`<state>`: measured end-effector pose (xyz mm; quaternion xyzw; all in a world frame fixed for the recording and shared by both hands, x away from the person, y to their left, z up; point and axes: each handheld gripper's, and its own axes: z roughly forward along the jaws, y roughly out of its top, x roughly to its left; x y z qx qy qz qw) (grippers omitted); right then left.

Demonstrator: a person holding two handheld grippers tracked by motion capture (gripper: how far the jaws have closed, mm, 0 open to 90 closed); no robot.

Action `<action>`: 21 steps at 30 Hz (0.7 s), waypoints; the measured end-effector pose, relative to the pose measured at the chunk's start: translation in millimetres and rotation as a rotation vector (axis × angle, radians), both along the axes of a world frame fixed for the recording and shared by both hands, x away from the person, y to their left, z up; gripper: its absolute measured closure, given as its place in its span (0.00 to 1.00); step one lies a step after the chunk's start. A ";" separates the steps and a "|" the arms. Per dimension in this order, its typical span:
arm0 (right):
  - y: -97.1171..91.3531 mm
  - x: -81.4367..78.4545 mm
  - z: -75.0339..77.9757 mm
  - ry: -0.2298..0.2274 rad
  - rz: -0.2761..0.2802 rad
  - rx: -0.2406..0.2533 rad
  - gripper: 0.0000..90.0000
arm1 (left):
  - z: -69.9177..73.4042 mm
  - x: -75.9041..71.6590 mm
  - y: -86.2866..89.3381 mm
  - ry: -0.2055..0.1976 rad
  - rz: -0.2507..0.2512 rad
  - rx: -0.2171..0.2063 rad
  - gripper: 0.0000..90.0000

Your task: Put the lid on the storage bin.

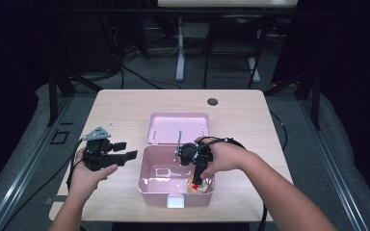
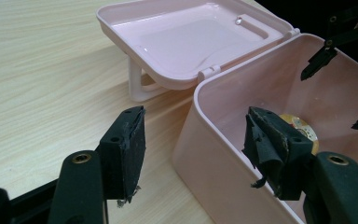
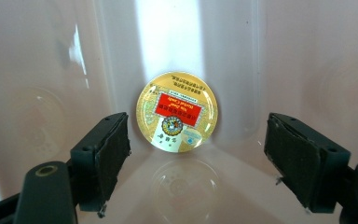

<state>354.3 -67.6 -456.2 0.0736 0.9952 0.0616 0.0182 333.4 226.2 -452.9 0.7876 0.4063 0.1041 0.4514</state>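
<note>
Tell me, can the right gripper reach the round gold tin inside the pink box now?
Probably yes. The right gripper hangs inside the open pink box, jaws wide apart, with the gold tin straight ahead between them and nothing in between.

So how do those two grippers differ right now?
The right gripper points down into the pink box, over a round gold tin; the left gripper sits level beside the box, outside it. The right gripper's jaws flank the tin without touching; the left gripper's jaws straddle the box wall. Both are open and hold nothing.
</note>
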 end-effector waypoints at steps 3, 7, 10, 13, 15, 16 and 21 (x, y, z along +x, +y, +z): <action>-1.1 -1.2 4.9 -0.011 0.001 -0.004 0.24 | 0.0 0.0 -0.4 -0.003 -0.003 0.007 0.43; -2.4 -1.5 12.7 -0.023 -0.001 0.002 0.24 | 0.3 -0.1 -0.7 -0.002 -0.007 0.008 0.43; -3.9 -1.3 18.4 -0.019 -0.006 0.014 0.24 | -0.2 0.0 -1.0 -0.005 -0.006 0.009 0.43; -5.3 -1.2 22.3 -0.029 -0.007 0.009 0.24 | -0.4 0.0 -1.8 -0.006 -0.010 0.017 0.43; -6.3 -1.2 25.6 -0.034 -0.012 0.013 0.24 | -0.5 -0.4 -2.7 -0.010 -0.011 0.018 0.43; -6.9 -1.2 27.4 -0.035 -0.013 0.016 0.24 | -0.4 -0.4 -2.8 -0.012 -0.011 0.019 0.43; -10.1 -0.5 31.8 -0.045 -0.021 0.036 0.24 | -0.1 -0.6 -2.7 -0.028 -0.013 0.025 0.43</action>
